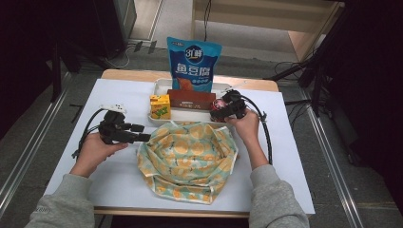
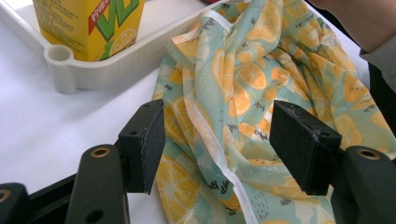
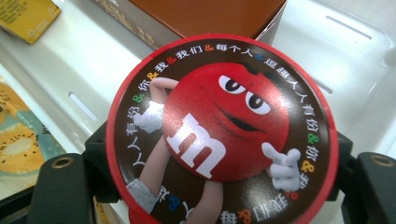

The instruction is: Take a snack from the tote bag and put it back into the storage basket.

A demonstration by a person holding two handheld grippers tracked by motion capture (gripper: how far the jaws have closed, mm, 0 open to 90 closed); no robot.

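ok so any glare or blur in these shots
High view: evenly lit table, dark room edges, slightly soft. Left gripper view: sharp cloth bag, white table washed out. Right gripper view: sheen on the candy tin lid, bright glare on the white tray.

Tray (image 1: 161,84) behind cloth bag (image 1: 190,156); carton (image 1: 160,105) in tray.

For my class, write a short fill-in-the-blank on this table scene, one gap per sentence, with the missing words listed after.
1. The right gripper is shut on a round candy tin whose lid rim is ____.
2. The left gripper has its jaws ____ at the edge of the fabric bag.
3. The yellow drink carton stands in the white ____.
4. The tall snack bag behind the brown box is ____.

Missing words: red; open; tray; blue
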